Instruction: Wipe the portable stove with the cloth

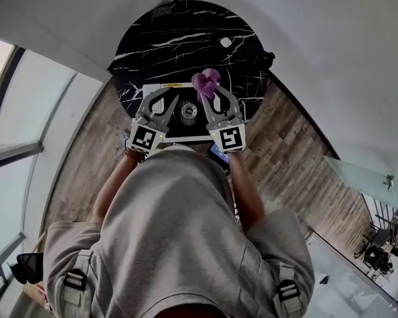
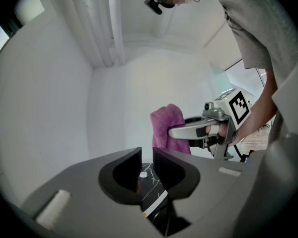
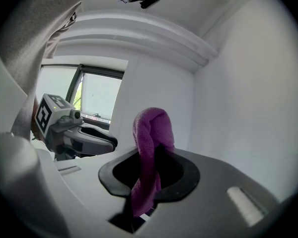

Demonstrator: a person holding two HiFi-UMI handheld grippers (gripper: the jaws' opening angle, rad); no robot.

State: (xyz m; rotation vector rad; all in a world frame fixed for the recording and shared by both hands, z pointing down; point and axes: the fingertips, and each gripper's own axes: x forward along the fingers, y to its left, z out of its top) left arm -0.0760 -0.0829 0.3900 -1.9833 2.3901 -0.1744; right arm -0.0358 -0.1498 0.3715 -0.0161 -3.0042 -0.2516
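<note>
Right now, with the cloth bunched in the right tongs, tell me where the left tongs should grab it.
I'd grab the cloth by the folded bulge standing past the right tongs' tips, coming in from the left tongs' side. It is the thick, free part; the rest is pinched between the jaws.

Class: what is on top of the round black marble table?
A portable stove, its burner showing between the left gripper and right gripper, and a small white object. Both grippers and the person's hood cover most of the stove.

Home-like room: round black marble table, wood-plank floor, tall windows
</note>
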